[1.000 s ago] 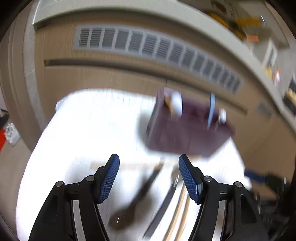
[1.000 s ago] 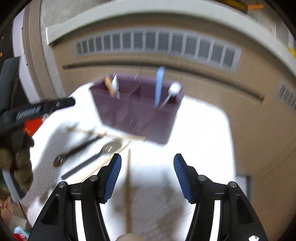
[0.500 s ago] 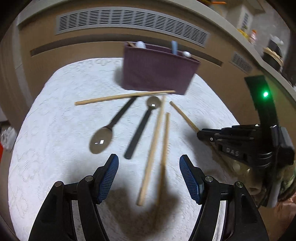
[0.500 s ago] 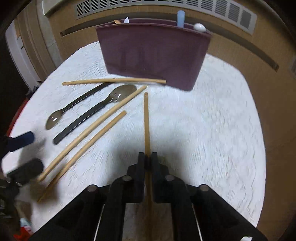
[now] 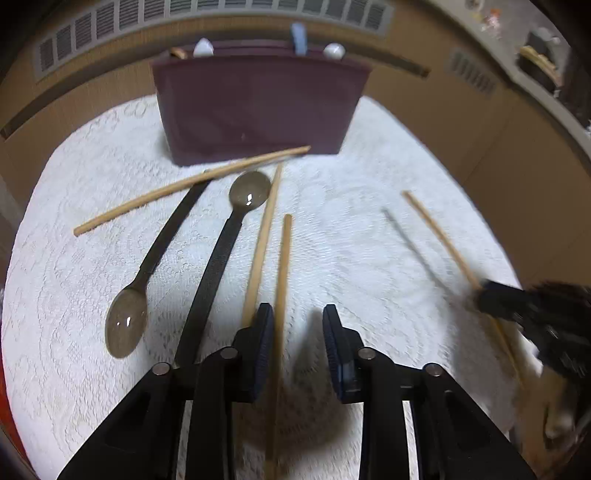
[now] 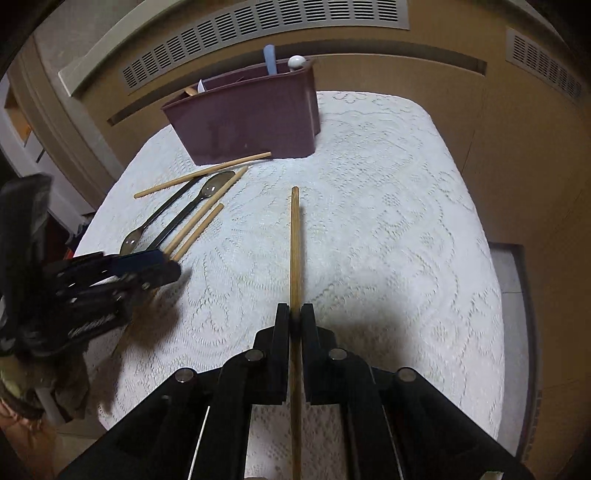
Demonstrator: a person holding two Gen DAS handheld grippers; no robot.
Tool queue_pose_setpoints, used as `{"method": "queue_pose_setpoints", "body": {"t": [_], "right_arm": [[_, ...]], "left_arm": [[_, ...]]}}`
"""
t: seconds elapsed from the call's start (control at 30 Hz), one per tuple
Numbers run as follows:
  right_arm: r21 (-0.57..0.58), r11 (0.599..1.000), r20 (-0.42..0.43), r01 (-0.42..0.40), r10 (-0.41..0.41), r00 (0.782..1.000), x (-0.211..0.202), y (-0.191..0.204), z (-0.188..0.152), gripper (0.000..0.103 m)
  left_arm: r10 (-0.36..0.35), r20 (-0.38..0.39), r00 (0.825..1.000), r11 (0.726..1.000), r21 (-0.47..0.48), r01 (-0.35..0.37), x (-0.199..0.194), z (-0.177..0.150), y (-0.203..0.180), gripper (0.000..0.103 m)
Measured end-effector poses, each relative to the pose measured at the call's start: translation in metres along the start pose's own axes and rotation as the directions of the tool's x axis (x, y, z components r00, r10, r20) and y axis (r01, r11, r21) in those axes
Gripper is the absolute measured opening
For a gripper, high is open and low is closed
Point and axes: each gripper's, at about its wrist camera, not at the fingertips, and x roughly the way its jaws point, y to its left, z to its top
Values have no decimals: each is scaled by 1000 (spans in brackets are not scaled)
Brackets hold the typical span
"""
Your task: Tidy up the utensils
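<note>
A maroon utensil caddy (image 5: 258,103) (image 6: 251,118) stands at the far side of the white lace cloth, with a few handles sticking out. Two black-handled spoons (image 5: 218,266) (image 5: 147,273) and three wooden chopsticks lie before it. My left gripper (image 5: 297,347) is partly open, low over the cloth, around one chopstick (image 5: 282,280) that runs against its left finger. My right gripper (image 6: 294,321) is shut on another chopstick (image 6: 294,240) and holds it lifted, tip toward the caddy. It also shows at the right of the left wrist view (image 5: 443,243).
The white lace cloth (image 6: 388,221) covers a small table. Its right and near edges drop off. Wooden panelling with vent grilles (image 6: 258,26) stands close behind the caddy. A chopstick (image 5: 184,188) lies crosswise over one spoon handle.
My left gripper has dropped low, moved forward over a chopstick and narrowed. My right gripper, shut on its chopstick, has lifted it off the cloth.
</note>
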Motion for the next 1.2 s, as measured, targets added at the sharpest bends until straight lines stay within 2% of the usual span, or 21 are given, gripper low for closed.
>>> {"method": "queue_pose_setpoints", "body": {"t": [0.23, 0.47, 0.57, 0.6, 0.63, 0.7, 0.93, 1.13, 1.2], "right_arm": [[19, 1000, -1, -11, 11, 1000, -1, -8, -11, 7], [33, 999, 0, -16, 16, 1000, -2, -11, -15, 7], [39, 999, -1, -17, 17, 1000, -3, -12, -16, 7], [37, 999, 0, -16, 16, 1000, -3, -11, -16, 7], [35, 999, 1, -15, 15, 1000, -4, -11, -17, 7], [25, 1000, 4, -9, 9, 1000, -5, -10, -18, 7], [-25, 1000, 21, -10, 10, 1000, -8, -7, -5, 7], [-75, 997, -41, 16, -19, 999, 24, 3, 13, 7], [-88, 996, -63, 28, -34, 997, 37, 5, 16, 13]], "left_arm": [[88, -25, 996, 996, 28, -88, 8, 7, -7, 26], [67, -38, 997, 998, -17, -68, 15, 16, 1, 27], [85, -18, 996, 996, -2, -85, 14, 14, -2, 22], [92, -7, 996, 996, 1, -92, 14, 13, -2, 14], [80, -2, 997, 997, -9, -80, 12, 10, -1, 9], [47, 4, 999, 998, -37, -46, 5, 3, 1, 7], [-46, 58, 997, 997, -59, 50, -27, -34, -10, 6], [-34, 34, 999, 998, -49, 35, -27, -43, -15, 6], [-24, 10, 1000, 999, -45, 24, -21, -40, -18, 8]]}}
